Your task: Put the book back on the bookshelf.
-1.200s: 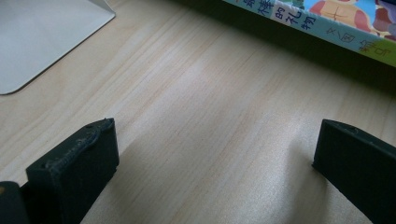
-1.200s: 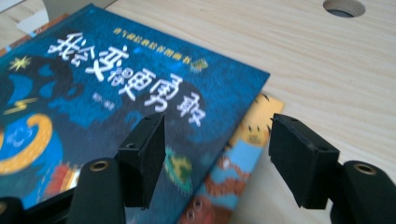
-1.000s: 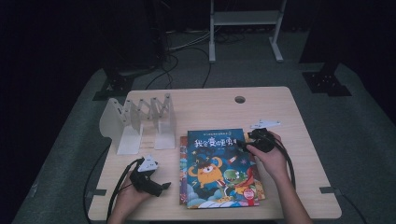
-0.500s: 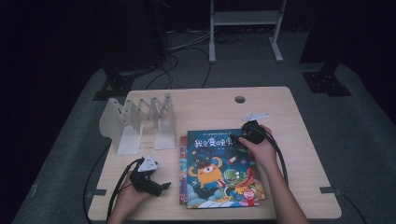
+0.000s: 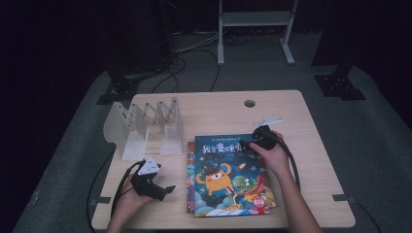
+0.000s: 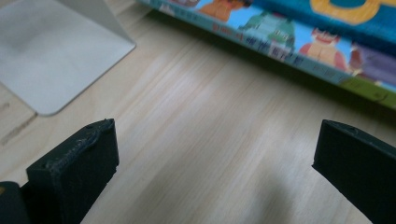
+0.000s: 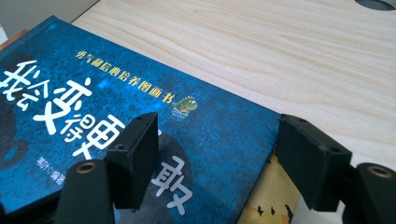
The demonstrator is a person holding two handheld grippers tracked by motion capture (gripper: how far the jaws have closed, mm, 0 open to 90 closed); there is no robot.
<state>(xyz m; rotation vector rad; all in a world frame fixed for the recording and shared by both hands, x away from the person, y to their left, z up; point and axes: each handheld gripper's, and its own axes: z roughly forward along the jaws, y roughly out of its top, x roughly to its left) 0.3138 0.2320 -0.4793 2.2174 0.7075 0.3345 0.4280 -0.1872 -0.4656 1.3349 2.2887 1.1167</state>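
High view: lying flat on the bench (image 5: pixel 301 116), near the front middle, the blue picture book (image 5: pixel 228 174) topping a small stack, another book's edge (image 5: pixel 190 174) peeking out at its left. Standing left of the blue picture book, well apart, a white folding book rack (image 5: pixel 145 127), holding nothing in its slots. Resting at the blue picture book's far right corner, the right claw (image 5: pixel 247 144), hand behind it, cable trailing toward the front. Resting on the bench left of the blue picture book, the left claw (image 5: pixel 167 190), aiming toward it.

Left gripper view: jaws standing wide apart over bare wood, gripping nothing; the stack's edge running across the top, the rack's white foot (image 6: pixel 51 56) showing at upper left.

Right gripper view: jaws having just been opening, standing partly apart and straddling the blue picture book's corner (image 7: pixel 154 135), one jaw over the cover, the other beyond its edge, not pressing on it; a yellow book below (image 7: pixel 271 196) showing beneath.
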